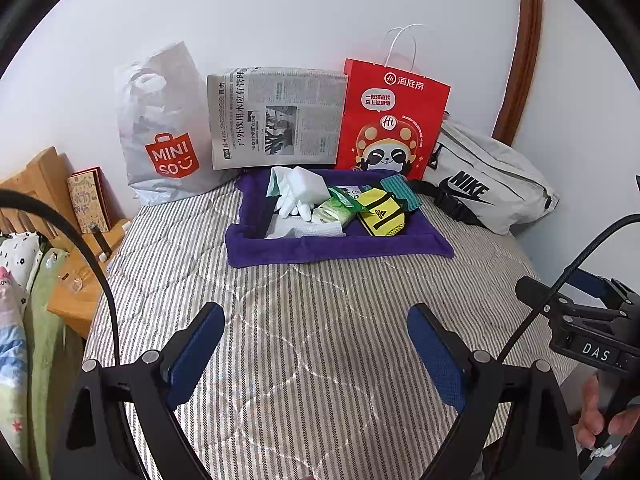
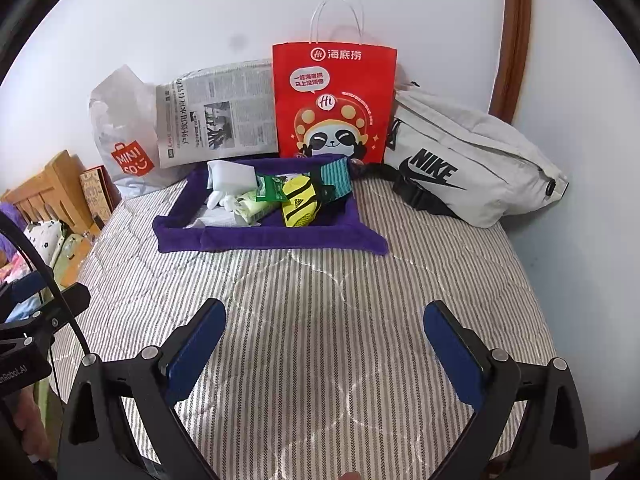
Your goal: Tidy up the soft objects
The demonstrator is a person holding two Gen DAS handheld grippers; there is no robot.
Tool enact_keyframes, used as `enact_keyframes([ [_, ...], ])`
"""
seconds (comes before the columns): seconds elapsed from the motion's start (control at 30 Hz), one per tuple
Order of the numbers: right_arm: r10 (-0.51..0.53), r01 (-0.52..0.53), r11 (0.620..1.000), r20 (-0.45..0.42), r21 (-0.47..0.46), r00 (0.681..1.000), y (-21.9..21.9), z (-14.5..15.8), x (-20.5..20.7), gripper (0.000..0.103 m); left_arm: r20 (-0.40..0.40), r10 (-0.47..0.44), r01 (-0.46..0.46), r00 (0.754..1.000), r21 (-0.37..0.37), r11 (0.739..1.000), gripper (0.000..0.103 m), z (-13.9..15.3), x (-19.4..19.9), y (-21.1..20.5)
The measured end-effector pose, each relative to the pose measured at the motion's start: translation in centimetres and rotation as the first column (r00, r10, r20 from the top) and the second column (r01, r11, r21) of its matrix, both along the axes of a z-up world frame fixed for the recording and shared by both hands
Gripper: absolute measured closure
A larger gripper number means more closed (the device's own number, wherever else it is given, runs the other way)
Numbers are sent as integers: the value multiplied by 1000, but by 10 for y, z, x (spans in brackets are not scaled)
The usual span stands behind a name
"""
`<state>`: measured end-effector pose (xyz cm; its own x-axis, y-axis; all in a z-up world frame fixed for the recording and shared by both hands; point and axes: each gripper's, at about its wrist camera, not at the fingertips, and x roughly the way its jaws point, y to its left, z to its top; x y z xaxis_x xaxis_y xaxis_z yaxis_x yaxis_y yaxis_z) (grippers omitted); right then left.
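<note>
Both grippers hovered over the grey-and-white striped quilted bedspread, clear of all objects. Left gripper: jaws spread wide, blue textured pads, nothing held. Right gripper: likewise wide apart and empty.

The soft objects sat heaped in a purple plush tray with rolled fabric walls, far side of the bed, near the wall. Contents: white latex-looking gloves, limp; a white foam-like block; a pale green wipes packet, glossy film; a yellow Adidas pouch with black stripes; a teal knitted cloth at the rear right corner; crumpled white tissue at the front.

Behind the tray, leaning on the wall: a crinkled Miniso plastic bag, a folded newspaper, a stiff red paper bag with a panda print and cord handles, then a grey Nike fabric bag with a black strap.

Left wrist view alone showed the right gripper's body at its right edge, with fingers on its grip, and floral bedding at left. Right wrist view showed the whole of the Nike bag, zip included, and the left unit's body at lower left. Both showed the wooden headboard.
</note>
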<state>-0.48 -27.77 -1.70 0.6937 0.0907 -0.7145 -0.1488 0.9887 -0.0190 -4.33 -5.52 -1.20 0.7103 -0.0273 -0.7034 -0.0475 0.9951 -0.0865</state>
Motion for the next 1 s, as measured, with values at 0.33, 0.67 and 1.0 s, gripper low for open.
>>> enact_keyframes([
  [0.33, 7, -7, 1000, -7, 9, 1000, 1, 0, 0, 5, -7, 5, -5, 1000, -1, 1000, 10, -2, 0, 1],
  [0.67, 6, -6, 1000, -6, 5, 1000, 2, 1, -1, 5, 2, 6, -6, 1000, -1, 1000, 10, -1, -2, 2],
  [1.0, 5, -5, 1000, -8, 5, 1000, 4, 0, -1, 5, 6, -1, 1, 1000, 1, 1000, 10, 1, -4, 4],
])
